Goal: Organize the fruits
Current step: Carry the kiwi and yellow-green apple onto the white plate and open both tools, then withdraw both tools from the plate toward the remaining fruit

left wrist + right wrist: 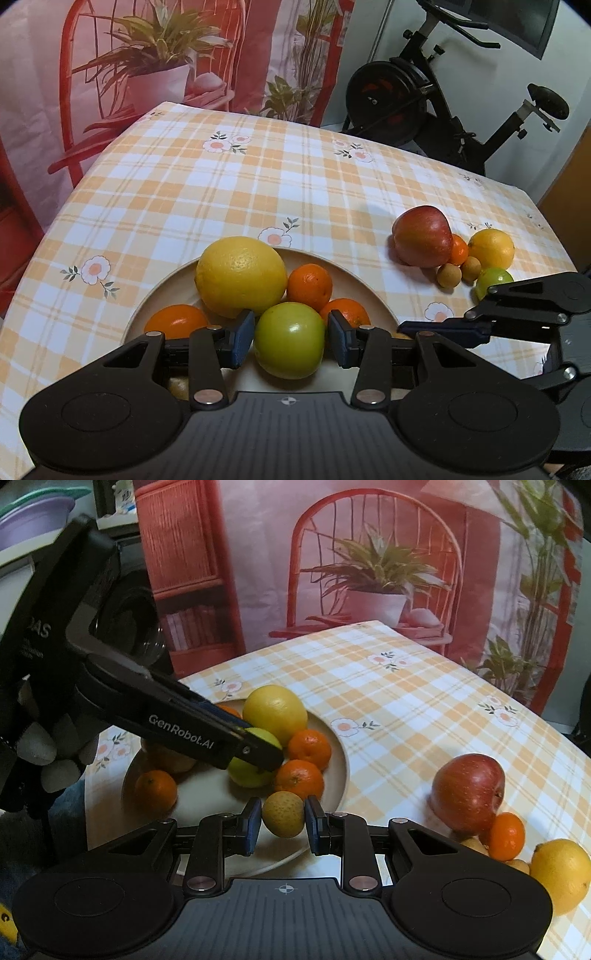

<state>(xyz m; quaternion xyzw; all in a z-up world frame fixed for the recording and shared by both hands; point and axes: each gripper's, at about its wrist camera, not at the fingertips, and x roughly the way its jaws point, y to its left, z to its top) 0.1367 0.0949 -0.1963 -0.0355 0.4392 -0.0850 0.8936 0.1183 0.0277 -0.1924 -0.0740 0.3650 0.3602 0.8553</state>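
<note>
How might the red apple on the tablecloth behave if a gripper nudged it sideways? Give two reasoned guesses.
The red apple would probably roll or rock, since it is rounded and leans with its stem end sideways. A push would likely scatter its neighbours: the small orange touches it. Its glossy skin suggests it may slip.

Checked tablecloth (229,192) with small flower prints, spread flat. Behind its far edge, hanging backdrop (207,55) printed with a red chair, potted plant and shelf. Right of the backdrop, black exercise bike (424,103) against a pale wall. In the right wrist view, left of the backdrop, purple basin (37,513) up high, with a dark round glass door (129,624) below it.
</note>
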